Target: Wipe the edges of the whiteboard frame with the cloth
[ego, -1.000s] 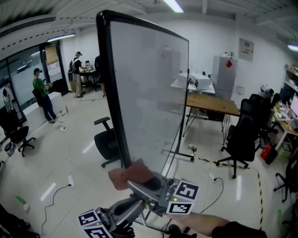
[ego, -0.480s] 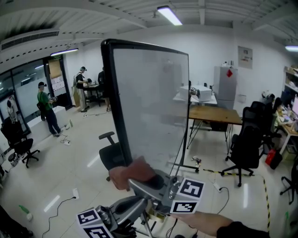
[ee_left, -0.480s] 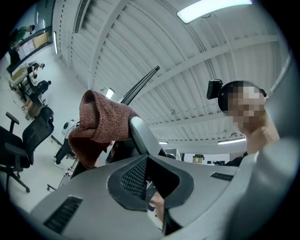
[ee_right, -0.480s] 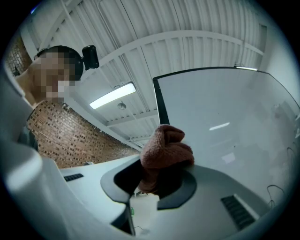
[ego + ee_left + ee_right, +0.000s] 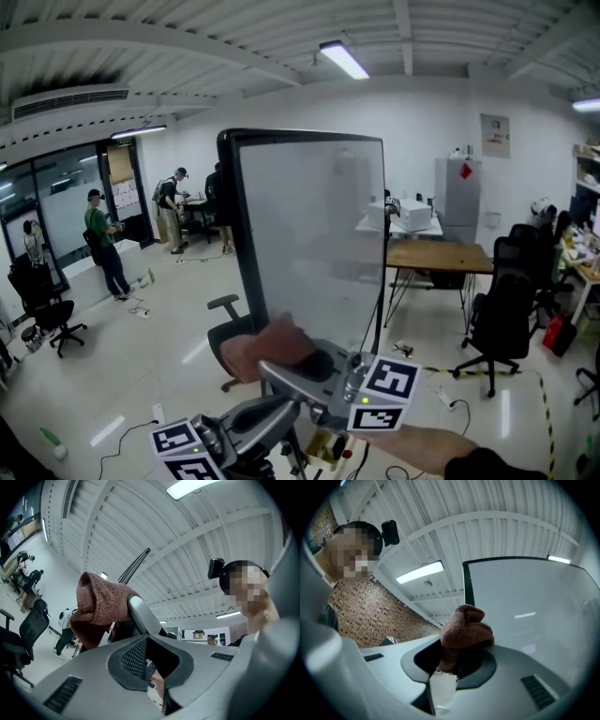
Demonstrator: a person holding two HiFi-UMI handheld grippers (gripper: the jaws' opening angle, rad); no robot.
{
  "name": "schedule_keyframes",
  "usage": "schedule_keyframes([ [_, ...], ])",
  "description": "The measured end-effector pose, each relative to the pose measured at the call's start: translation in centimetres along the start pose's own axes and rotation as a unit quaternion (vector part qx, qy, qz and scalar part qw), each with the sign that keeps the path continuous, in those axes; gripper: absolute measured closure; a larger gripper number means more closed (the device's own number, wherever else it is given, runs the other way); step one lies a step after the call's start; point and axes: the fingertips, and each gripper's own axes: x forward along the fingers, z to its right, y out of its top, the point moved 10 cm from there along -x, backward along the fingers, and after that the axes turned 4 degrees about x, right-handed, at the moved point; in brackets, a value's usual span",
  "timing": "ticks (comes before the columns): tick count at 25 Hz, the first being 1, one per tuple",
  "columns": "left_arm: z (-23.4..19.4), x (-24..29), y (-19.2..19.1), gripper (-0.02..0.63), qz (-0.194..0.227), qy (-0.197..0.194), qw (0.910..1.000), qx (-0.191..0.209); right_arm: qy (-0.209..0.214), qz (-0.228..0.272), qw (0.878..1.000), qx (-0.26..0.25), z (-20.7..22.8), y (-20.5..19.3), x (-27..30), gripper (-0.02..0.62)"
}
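In the head view, the whiteboard [image 5: 314,234] stood upright in front of you, its black frame [image 5: 246,234] running up the left edge and across the top. Your right gripper [image 5: 274,367] reached in from the lower right, its fingers clamped on the reddish-brown cloth [image 5: 261,345]. The cloth sat against the lower part of the frame's left edge. Your left gripper [image 5: 277,411] was just beneath the right one, near the bottom edge of the view and apart from the frame. Its fingers looked drawn together, with nothing in them. A black office chair [image 5: 223,323] stood behind the board's left edge, and a wooden desk [image 5: 441,255] lay beyond its right edge.

In the left gripper view, that gripper's own jaws were closed and empty. The cloth hung above them, draped over one grey jaw of your right gripper, against the ribbed ceiling [image 5: 140,522].

In the right gripper view, the jaws pinched the bunched cloth. Its top overlapped the frame's dark left edge, with the pale board surface spreading off to the right. Whether cloth and frame truly touched, you could not tell from there.
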Motion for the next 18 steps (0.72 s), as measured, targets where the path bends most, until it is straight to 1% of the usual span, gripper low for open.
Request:
schedule_keyframes([
  [7,0.6,0.9,2.7,0.609,0.006,-0.002,0.9997,0.025,0.005,0.000,0.999,-0.047,-0.2,3.2,1.1,0.509],
  [12,1.0,1.6,4.4,0.609,0.010,-0.002,0.9996,0.027,0.010,0.001,0.998,-0.063,-0.1,5.1,1.7,0.509],
  [18,1.2,2.9,5.5,0.609,-0.011,0.007,0.9984,0.054,0.009,-0.002,0.995,-0.096,-0.3,7.0,2.3,0.509],
])
